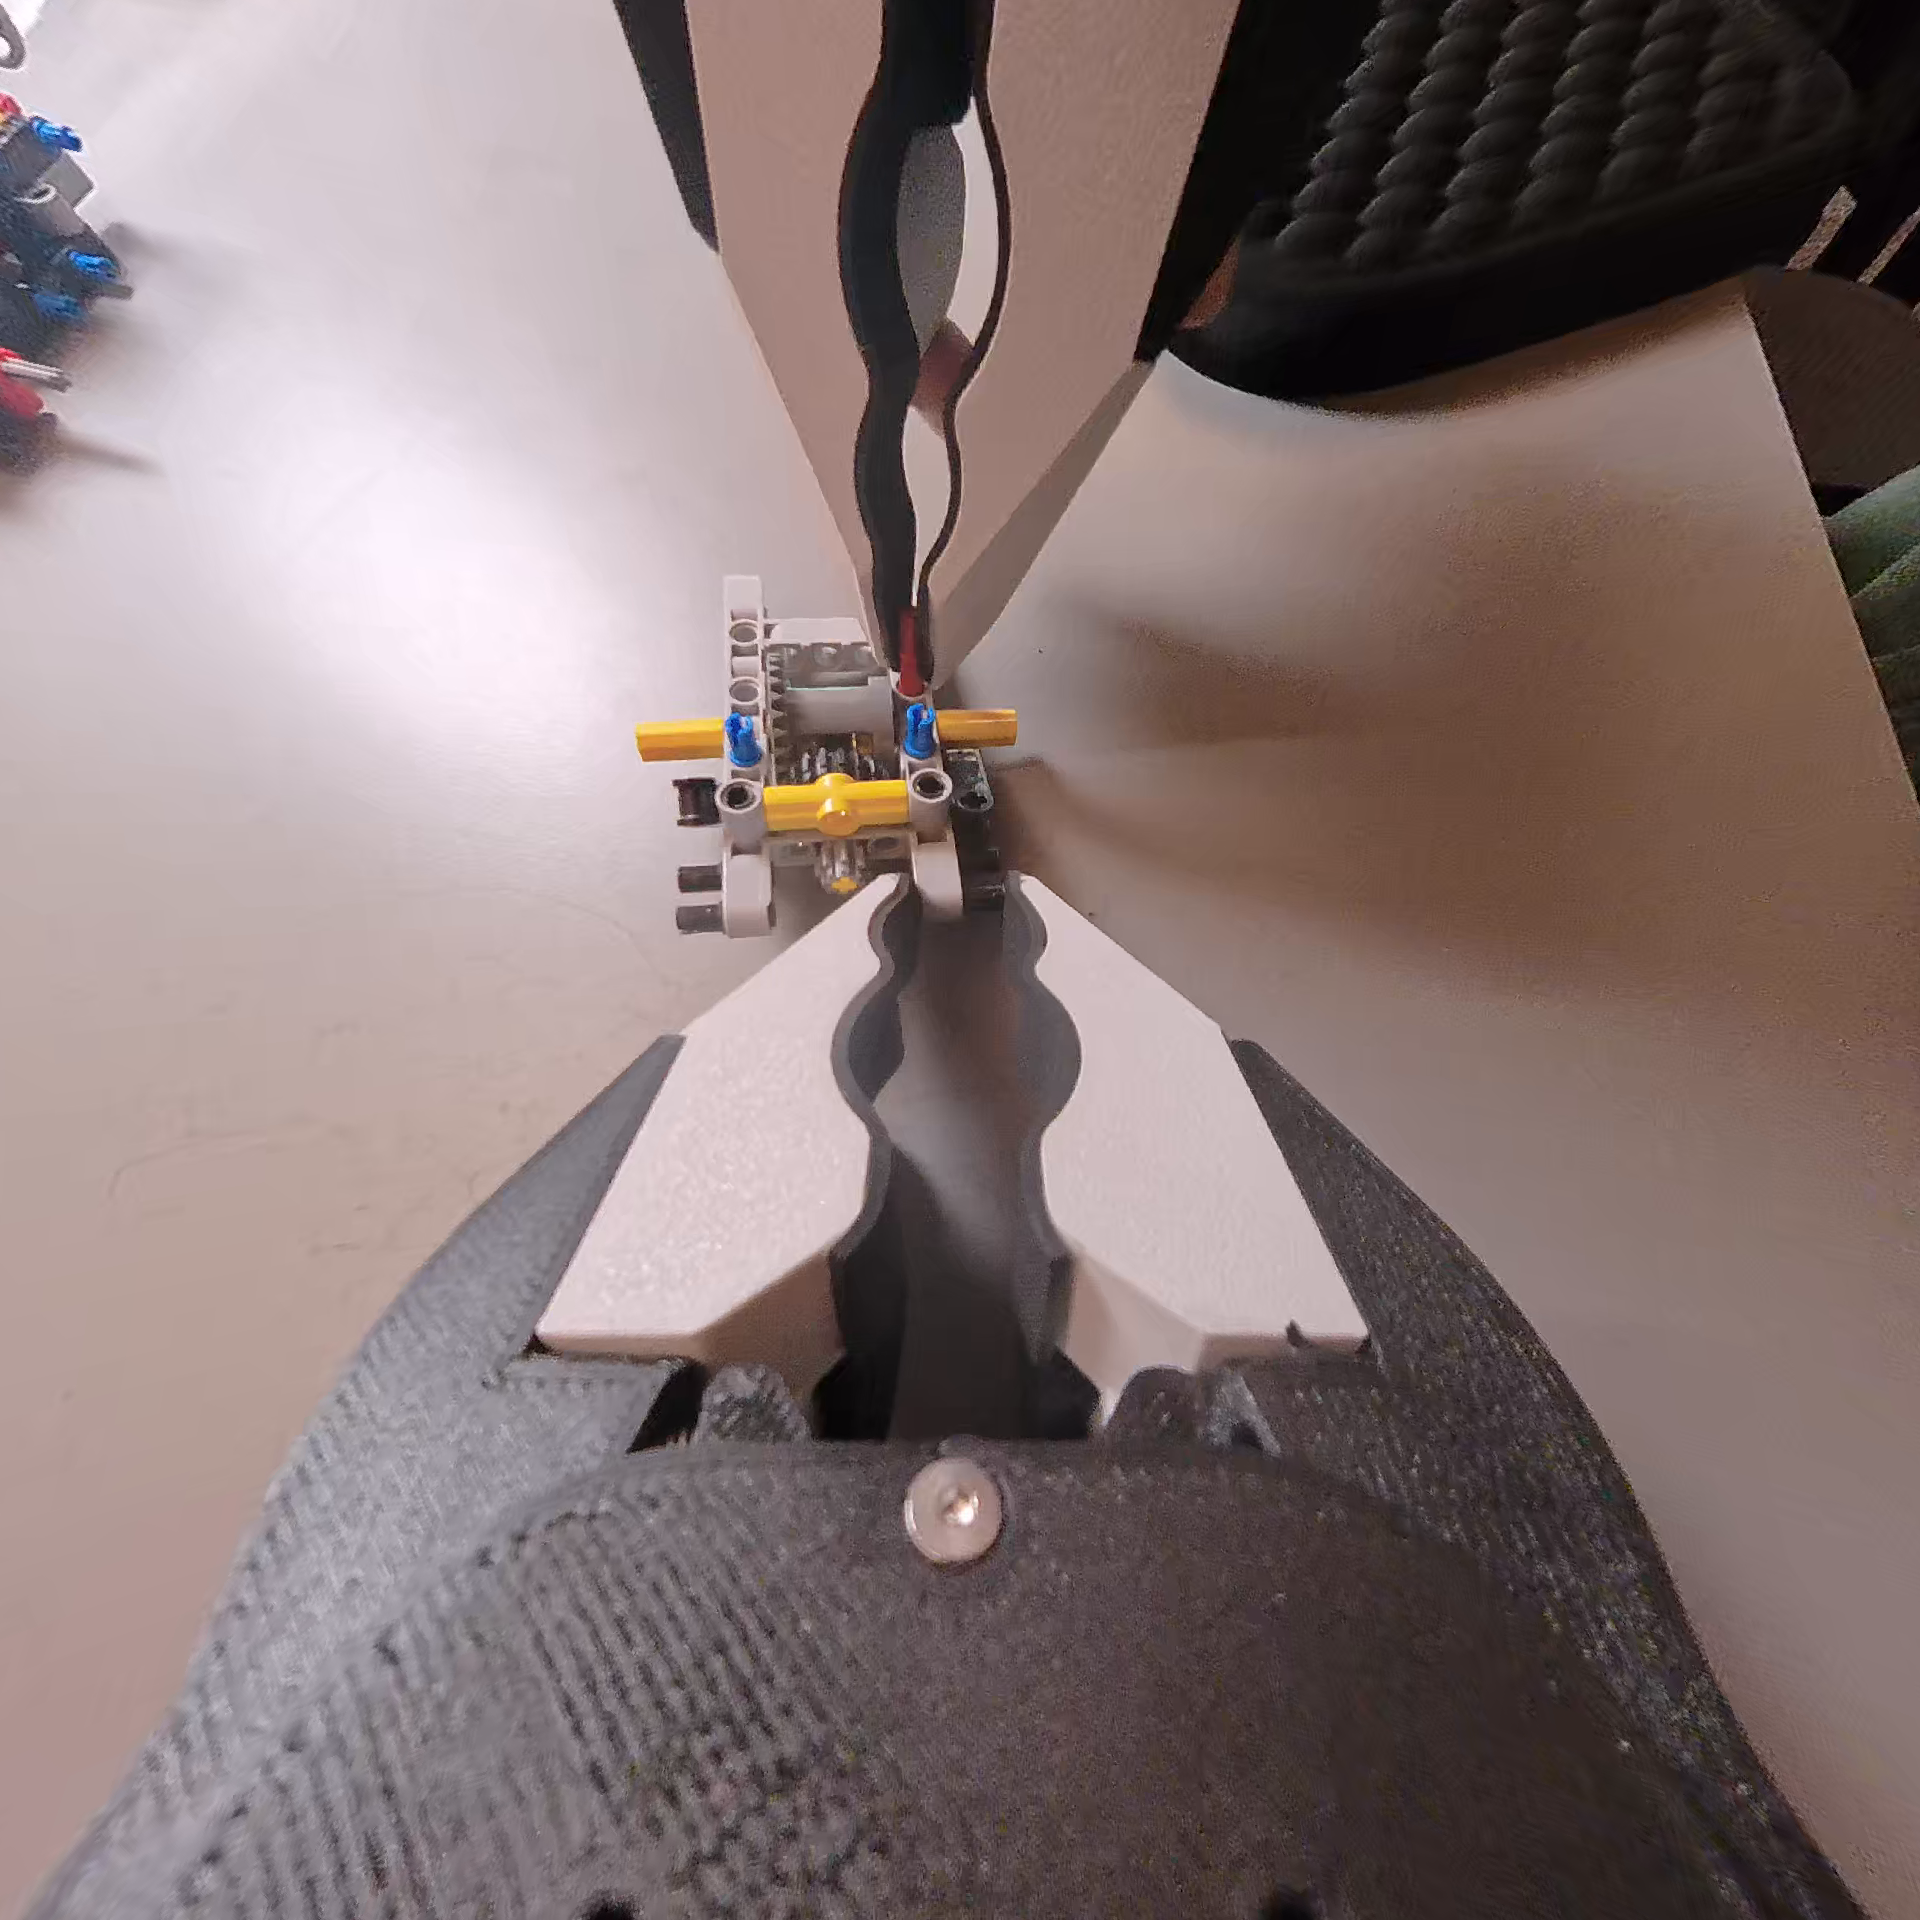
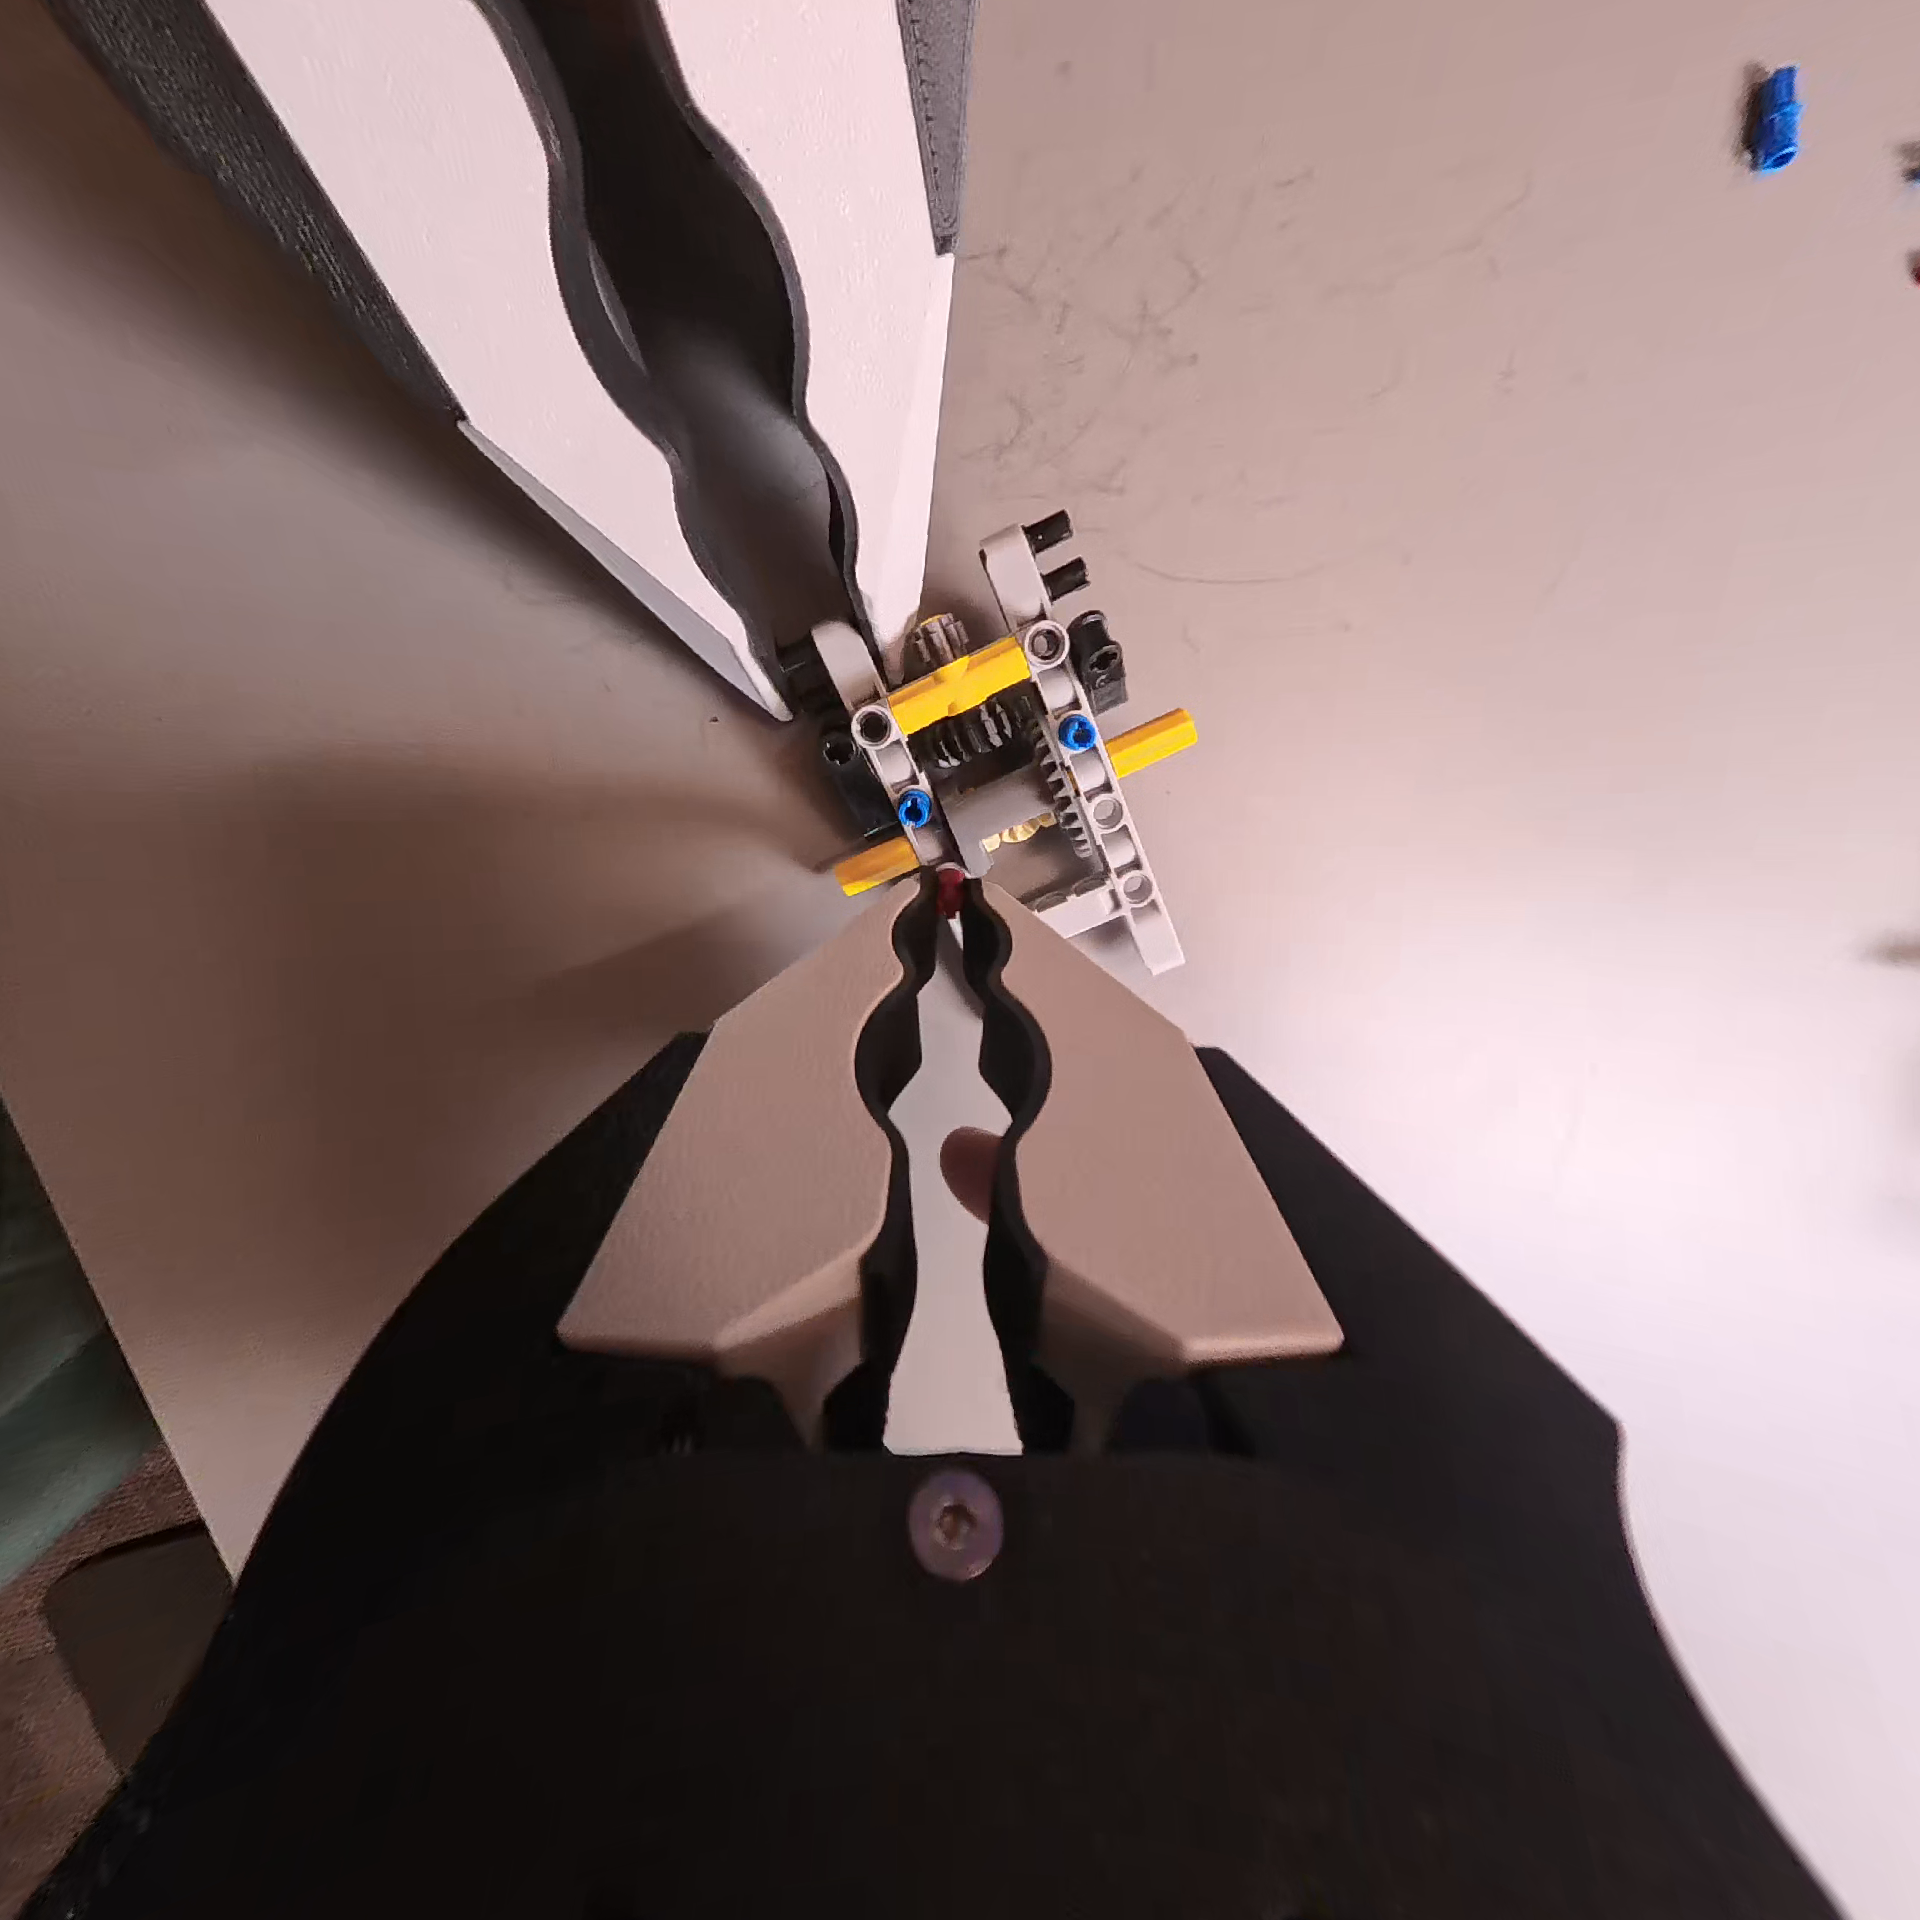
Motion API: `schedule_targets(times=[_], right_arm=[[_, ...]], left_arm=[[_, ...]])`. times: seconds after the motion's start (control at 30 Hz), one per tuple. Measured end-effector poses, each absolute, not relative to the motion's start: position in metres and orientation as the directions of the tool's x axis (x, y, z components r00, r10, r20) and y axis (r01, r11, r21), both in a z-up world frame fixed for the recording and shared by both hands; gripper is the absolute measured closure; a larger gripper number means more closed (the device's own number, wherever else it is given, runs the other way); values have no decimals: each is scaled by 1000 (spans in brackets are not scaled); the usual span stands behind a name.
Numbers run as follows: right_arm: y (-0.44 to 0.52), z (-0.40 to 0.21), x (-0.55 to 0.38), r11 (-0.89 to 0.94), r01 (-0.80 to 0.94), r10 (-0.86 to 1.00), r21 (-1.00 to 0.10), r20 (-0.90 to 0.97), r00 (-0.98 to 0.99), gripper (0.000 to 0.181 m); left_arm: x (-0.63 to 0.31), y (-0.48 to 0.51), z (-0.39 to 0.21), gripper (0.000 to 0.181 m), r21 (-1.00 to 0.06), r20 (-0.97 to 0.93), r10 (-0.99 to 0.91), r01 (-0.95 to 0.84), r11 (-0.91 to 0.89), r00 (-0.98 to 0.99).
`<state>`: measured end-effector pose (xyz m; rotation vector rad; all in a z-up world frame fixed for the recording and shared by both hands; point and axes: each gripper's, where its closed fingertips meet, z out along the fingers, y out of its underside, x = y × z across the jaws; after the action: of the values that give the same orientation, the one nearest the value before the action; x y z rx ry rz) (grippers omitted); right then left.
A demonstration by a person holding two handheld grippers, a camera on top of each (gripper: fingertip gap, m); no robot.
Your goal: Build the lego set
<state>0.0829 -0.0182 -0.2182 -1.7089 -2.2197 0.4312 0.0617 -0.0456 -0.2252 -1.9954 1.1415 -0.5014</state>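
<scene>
A: Where was the model [image 1: 831, 769]?

B: It sat on the desk [image 1: 364, 727], between the two tools. The left tool [image 1: 951, 894] was clenched on a grey beam [image 1: 940, 883] at the near end. I think that was to keep the model from sliding.

A: And the right tool [image 2: 951, 899]?

B: It pinched a small red pin [image 2: 949, 896], tip touching the model's other end. Pushing from both sides probably helped the pin go into its hole.

A: Anything else around?

B: A loose blue pin [image 2: 1775, 116] lay well apart, and a pile of spare parts [image 1: 42, 270] waited far off to the side.
</scene>
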Motion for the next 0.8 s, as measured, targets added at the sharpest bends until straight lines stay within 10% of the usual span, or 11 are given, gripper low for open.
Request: schedule_targets(times=[0.8], right_arm=[[-19, -210, 83, 254, 877, 967, -408, 97, -235, 178]], left_arm=[[61, -45, -225, 167, -780, -36, -846, -544, -309, 532]])
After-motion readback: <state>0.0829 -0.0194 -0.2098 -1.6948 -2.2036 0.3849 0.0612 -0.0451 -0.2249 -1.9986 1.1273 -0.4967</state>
